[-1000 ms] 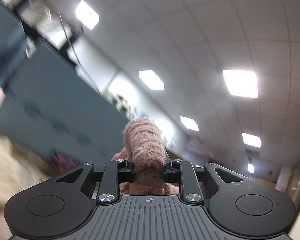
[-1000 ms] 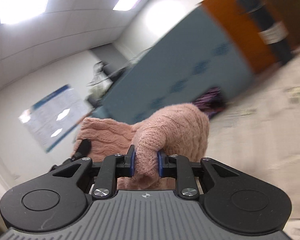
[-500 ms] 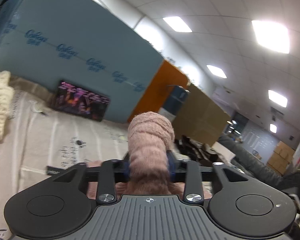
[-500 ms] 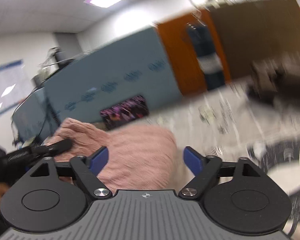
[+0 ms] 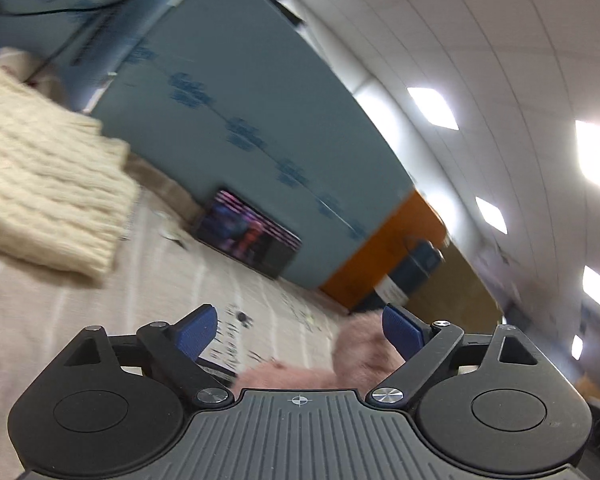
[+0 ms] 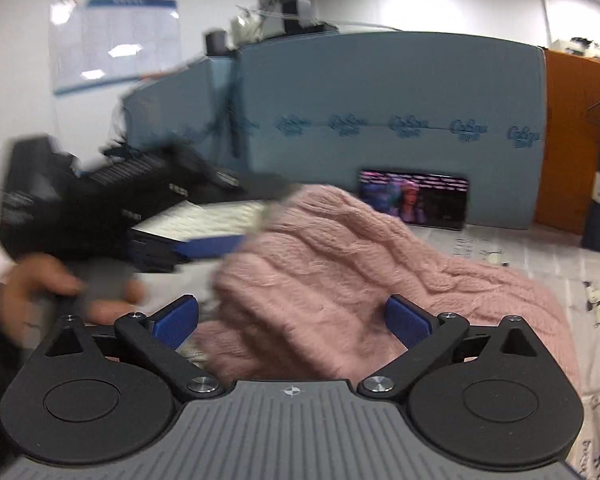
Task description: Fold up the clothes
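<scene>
A pink cable-knit sweater (image 6: 340,264) lies heaped on the printed table cover (image 6: 592,280). My right gripper (image 6: 292,322) hangs over its near edge, jaws still opening wide, blue pads clear of the knit. In the left wrist view my left gripper (image 5: 300,330) is also opening, and a fold of the pink sweater (image 5: 360,354) lies low between the jaws, close to the right pad (image 5: 400,330) without being pinched. The left gripper (image 6: 204,216), blurred, shows in the right wrist view, held by a hand (image 6: 40,284) at the sweater's left end.
A cream knit garment (image 5: 40,184) lies folded on the table at the left. A blue foam board (image 6: 380,120) stands along the table's far edge with a lit screen (image 6: 414,202) propped against it. An orange cabinet (image 6: 572,140) stands at the right.
Both grippers were shut on bunched pink knit a second ago. Both have let go and spread wide, and the sweater has dropped onto the table. Both views have swung downward toward the table.
</scene>
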The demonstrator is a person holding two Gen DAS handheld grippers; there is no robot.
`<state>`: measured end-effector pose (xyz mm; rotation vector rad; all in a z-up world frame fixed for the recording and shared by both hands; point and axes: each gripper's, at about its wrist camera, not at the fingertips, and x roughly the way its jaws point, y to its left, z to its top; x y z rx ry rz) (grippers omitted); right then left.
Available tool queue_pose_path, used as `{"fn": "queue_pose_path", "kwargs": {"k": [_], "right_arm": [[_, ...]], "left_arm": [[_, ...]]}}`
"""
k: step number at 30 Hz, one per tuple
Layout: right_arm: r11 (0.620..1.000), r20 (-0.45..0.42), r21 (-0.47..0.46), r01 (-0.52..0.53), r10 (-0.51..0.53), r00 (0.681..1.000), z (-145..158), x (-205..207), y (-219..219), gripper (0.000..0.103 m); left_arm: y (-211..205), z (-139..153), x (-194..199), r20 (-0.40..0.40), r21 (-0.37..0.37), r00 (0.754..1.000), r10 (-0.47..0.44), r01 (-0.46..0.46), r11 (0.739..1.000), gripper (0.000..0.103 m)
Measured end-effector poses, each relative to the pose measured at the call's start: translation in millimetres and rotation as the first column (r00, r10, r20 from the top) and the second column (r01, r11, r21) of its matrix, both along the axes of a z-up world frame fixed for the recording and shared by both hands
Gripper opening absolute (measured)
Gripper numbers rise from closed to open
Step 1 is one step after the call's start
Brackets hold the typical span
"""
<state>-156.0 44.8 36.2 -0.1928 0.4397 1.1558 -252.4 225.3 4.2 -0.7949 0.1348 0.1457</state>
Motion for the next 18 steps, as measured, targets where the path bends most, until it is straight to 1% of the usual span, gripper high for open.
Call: {"fn": "queue_pose_path", "kwargs": {"k": [3,4,5,6,8,10,11,13,14,15,16,17,18], "right_arm": [[0.997,-0.021,-0.033,0.074,-0.075,0.997,-14,14,7,0.099],[0.994,-0.033,-0.023,0.104,-0.105,0.994,-17,19,4,0.093],[0.991,-0.045,-0.012,0.135,-0.135,0.990,-20,23,1,0.080],[0.986,-0.058,0.010,0.165,-0.164,0.985,-21,26,-3,0.072],[0.977,-0.099,0.049,0.208,-0.202,0.974,-21,34,-14,0.045],[0.966,-0.148,0.091,0.243,-0.229,0.962,-23,41,-26,0.036],[0.961,-0.180,0.118,0.251,-0.228,0.957,-23,44,-32,0.034],[0.947,-0.243,0.183,0.265,-0.218,0.945,-23,51,-46,0.033],[0.937,-0.274,0.220,0.272,-0.208,0.939,-23,55,-53,0.033],[0.925,-0.307,0.260,0.277,-0.193,0.932,-22,59,-62,0.033],[0.911,-0.339,0.298,0.285,-0.178,0.924,-21,62,-69,0.033],[0.898,-0.358,0.325,0.297,-0.174,0.917,-20,66,-74,0.033],[0.884,-0.374,0.350,0.309,-0.170,0.912,-18,68,-77,0.033]], "left_arm": [[9,-5,0,-0.020,-0.060,1.000,0.002,-0.003,0.998,0.092],[9,-6,2,-0.034,-0.062,0.999,-0.010,0.007,0.998,0.092],[8,-6,4,-0.050,-0.060,0.998,-0.023,0.020,0.998,0.092],[7,-7,7,-0.065,-0.058,0.997,-0.037,0.033,0.998,0.092],[2,-6,10,-0.092,-0.027,0.994,-0.067,0.065,0.998,0.092],[-5,-6,17,-0.122,0.009,0.988,-0.099,0.101,0.995,0.092],[-9,-6,22,-0.140,0.029,0.983,-0.116,0.121,0.992,0.092],[-22,-7,29,-0.200,0.093,0.970,-0.138,0.160,0.983,0.091],[-31,-7,35,-0.243,0.142,0.959,-0.142,0.180,0.973,0.091],[-40,-8,40,-0.282,0.190,0.948,-0.148,0.206,0.960,0.088],[-49,-9,46,-0.318,0.235,0.936,-0.153,0.235,0.943,0.082],[-58,-10,51,-0.354,0.279,0.922,-0.156,0.264,0.924,0.064],[-64,-10,53,-0.365,0.302,0.915,-0.172,0.291,0.908,0.048]]}}
